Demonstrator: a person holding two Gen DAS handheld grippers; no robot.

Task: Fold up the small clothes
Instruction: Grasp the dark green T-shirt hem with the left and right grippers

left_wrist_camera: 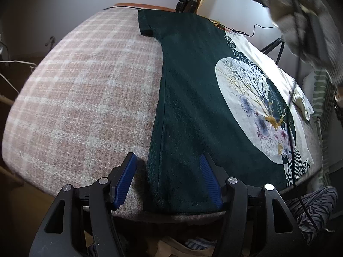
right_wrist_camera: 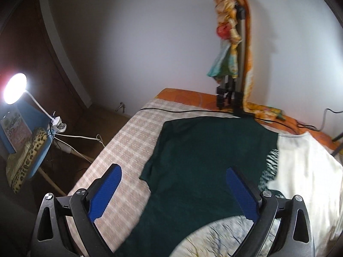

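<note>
Your left gripper (left_wrist_camera: 168, 178) hung low over the near hem of the dark green T-shirt (left_wrist_camera: 193, 98), its jaws partly parted with the shirt's lower left corner lying between the blue pads (left_wrist_camera: 209, 177); neither pad pressed on the cloth. The shirt lay flat on the pink plaid blanket (left_wrist_camera: 85, 90), one short sleeve out to the left, a round pale tree print (left_wrist_camera: 253, 111) on its front and the far side cream. Your right gripper (right_wrist_camera: 174, 192) was above the shirt's green half (right_wrist_camera: 203, 160), jaws wide with nothing between them, the view blurred. A lit lamp (right_wrist_camera: 15, 88) stood at the left and a tripod (right_wrist_camera: 233, 94) at the blanket's far edge
</note>
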